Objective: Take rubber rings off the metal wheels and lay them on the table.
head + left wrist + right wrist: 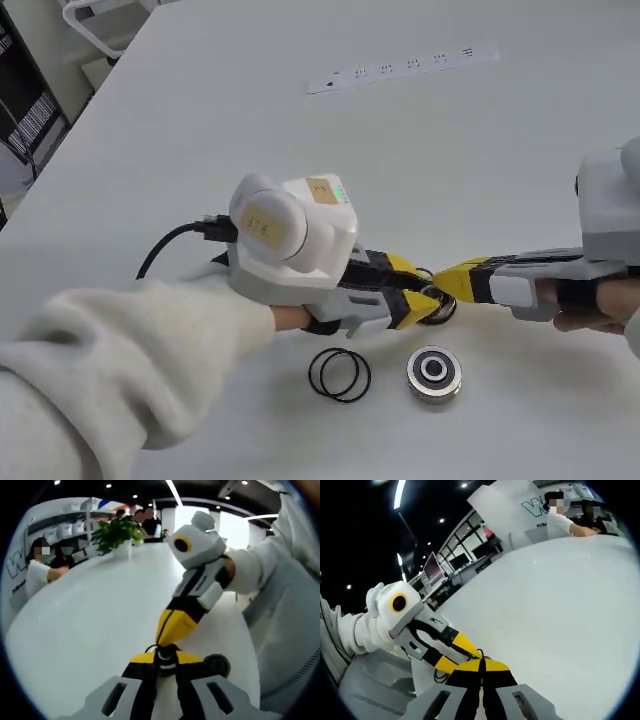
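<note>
My left gripper (424, 301) reaches in from the left, shut on a metal wheel (440, 308) held just above the white table (300, 150). In the left gripper view the wheel (165, 661) sits between my yellow-tipped jaws. From the right, my right gripper (446, 283) meets it tip to tip, shut on a thin black rubber ring (481, 654) at the wheel's edge. Two black rubber rings (338, 375) lie overlapping on the table below the left gripper. A second metal wheel (434, 373) lies flat beside them.
A white power strip (405, 68) lies at the far side of the table. A black cable (168, 246) trails left from the left gripper. A potted plant (118, 533) and seated people are at the far end of the table.
</note>
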Demonstrator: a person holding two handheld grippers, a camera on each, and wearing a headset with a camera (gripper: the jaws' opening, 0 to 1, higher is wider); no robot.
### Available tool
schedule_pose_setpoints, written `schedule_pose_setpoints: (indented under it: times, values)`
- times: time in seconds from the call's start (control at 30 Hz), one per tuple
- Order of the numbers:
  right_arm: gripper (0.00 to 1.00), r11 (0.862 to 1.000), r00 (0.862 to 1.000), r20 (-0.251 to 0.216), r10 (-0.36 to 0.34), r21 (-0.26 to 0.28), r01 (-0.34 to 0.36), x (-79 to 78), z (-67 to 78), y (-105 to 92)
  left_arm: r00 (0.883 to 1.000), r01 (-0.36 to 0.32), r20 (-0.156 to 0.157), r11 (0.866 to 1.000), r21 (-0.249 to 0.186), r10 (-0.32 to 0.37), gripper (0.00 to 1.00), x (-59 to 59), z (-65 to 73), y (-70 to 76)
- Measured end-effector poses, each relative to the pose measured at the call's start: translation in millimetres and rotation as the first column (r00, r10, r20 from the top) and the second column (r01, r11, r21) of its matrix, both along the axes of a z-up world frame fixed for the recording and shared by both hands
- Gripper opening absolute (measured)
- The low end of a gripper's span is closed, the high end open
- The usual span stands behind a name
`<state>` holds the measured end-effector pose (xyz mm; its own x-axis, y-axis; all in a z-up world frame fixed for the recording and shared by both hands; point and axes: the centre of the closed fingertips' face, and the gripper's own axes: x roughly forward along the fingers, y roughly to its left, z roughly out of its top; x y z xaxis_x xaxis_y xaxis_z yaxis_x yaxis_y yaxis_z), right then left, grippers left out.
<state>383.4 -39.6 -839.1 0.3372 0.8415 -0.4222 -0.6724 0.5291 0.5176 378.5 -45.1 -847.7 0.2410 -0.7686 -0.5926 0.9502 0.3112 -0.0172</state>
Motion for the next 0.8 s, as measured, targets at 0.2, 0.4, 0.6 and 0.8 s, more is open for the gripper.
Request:
schedule_pose_setpoints:
  times: [0.2, 0.4, 0.6, 0.8]
  values:
    - [0.0, 1.0, 1.0, 0.011, -0.003, 0.003, 0.003, 1.3, 4.4, -2.8, 1.0, 0.009, 0.017, 1.0, 0.009, -0.009, 0.22, -0.8, 13.4, 13.0]
    - [0.0, 1.0, 1.0, 0.031, 0.0, 0.019, -0.001, 1.2, 16.3, -4.1, 0.999, -0.014, 0.032, 0.998, -0.057, 0.016, 0.26, -2.1, 45.0, 20.3]
    - [0.0, 1.0, 0.999, 0.042, 0.005, 0.02, -0.006, 1.0, 23.2, -4.7, 0.998, -0.029, 0.045, 0.995, -0.092, 0.034, 0.37, -7.2, 67.1, 28.1]
    - [0.0, 0.999, 0.998, 0.054, 0.015, 0.032, -0.017, 0.3, 34.1, -2.2, 0.997, -0.047, 0.053, 0.991, -0.127, 0.054, 0.49, -12.1, 87.9, 38.2]
